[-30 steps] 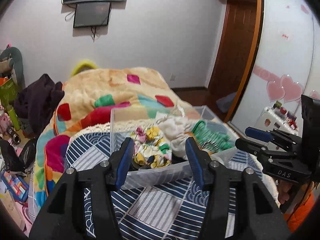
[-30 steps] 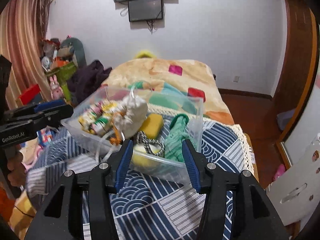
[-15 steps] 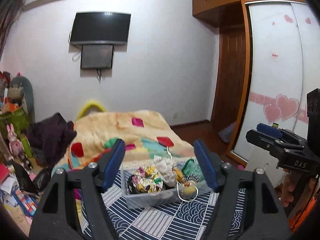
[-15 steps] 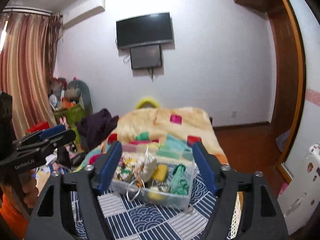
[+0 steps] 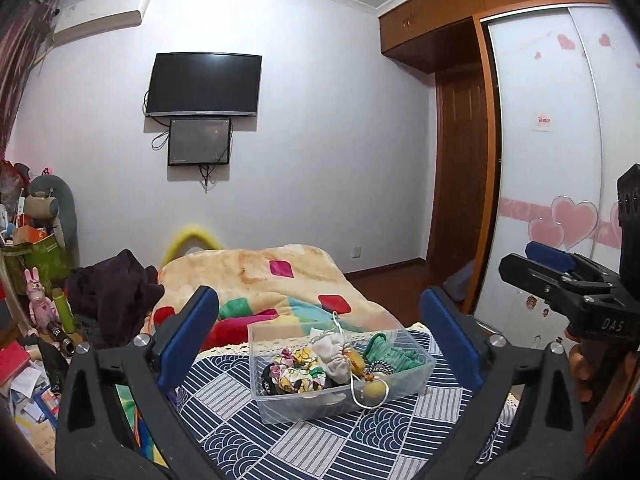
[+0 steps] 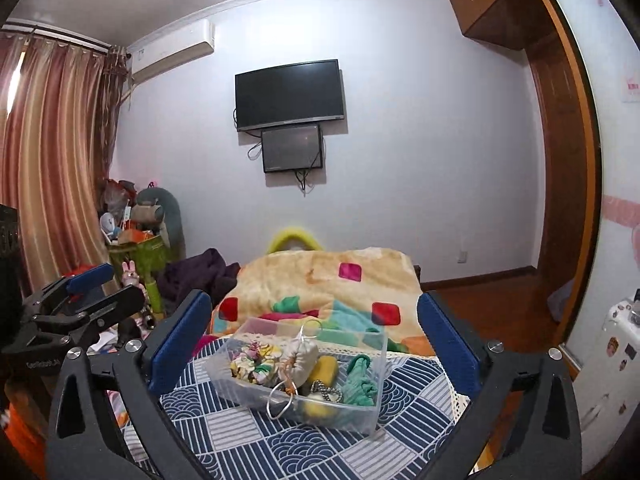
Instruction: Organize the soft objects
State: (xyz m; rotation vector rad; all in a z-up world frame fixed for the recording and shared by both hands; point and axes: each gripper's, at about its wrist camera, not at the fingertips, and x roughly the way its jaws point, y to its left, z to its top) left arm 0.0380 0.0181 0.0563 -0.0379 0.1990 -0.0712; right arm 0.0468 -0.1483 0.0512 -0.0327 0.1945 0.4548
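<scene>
A clear plastic bin (image 5: 422,376) (image 6: 370,412) sits on a blue patterned cloth (image 5: 332,436) (image 6: 296,444). It holds a floral scrunchie (image 5: 298,370) (image 6: 250,362), a white drawstring pouch (image 5: 334,356) (image 6: 302,360), a green knit piece (image 5: 390,354) (image 6: 360,382) and a yellow sponge (image 6: 325,368). My left gripper (image 5: 318,340) is open and empty, held back above the bin. My right gripper (image 6: 314,336) is open and empty too. Each gripper shows at the edge of the other's view.
A colourful patched blanket (image 5: 260,280) (image 6: 328,280) covers the bed behind the bin. Dark clothes (image 5: 112,292) and cluttered toys (image 5: 38,300) lie at the left. A wardrobe with heart stickers (image 5: 560,224) stands at the right. A TV (image 6: 290,94) hangs on the far wall.
Both grippers have pulled back and up from the bin, and their jaws have opened wider. The bin now looks smaller and farther away.
</scene>
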